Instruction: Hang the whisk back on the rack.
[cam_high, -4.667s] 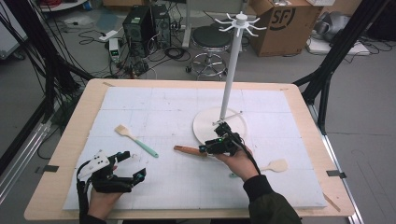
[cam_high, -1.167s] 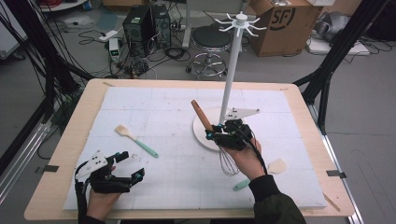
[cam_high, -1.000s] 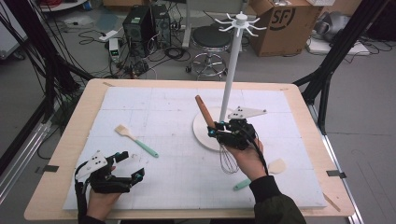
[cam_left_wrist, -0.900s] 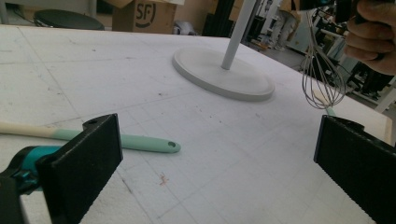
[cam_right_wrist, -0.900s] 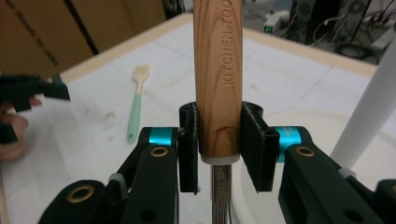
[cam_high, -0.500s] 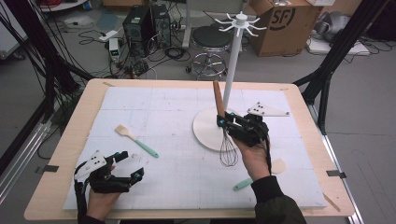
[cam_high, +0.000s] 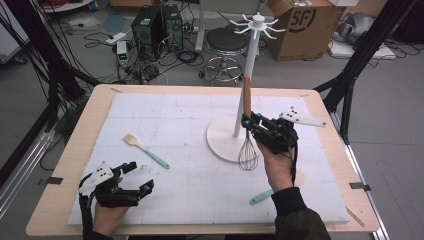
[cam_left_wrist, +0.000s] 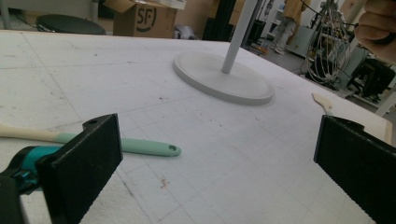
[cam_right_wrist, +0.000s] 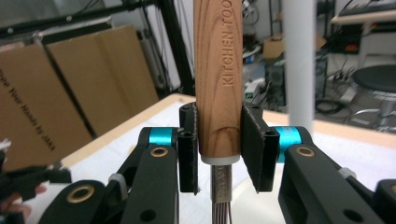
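While clamped: one whisk (cam_high: 247, 150), seemingly two spatulas (cam_high: 146, 151).

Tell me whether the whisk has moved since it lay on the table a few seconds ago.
Yes. The whisk, clamped by its wooden handle in the right gripper, has been lifted off the table and turned upright, wires down, over the stand's round base beside the white pole.

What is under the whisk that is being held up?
The whisk, clamped by its wooden handle in the right gripper, hangs wires-down over the rack's round white base. The wire head hides the base rim directly beneath it.
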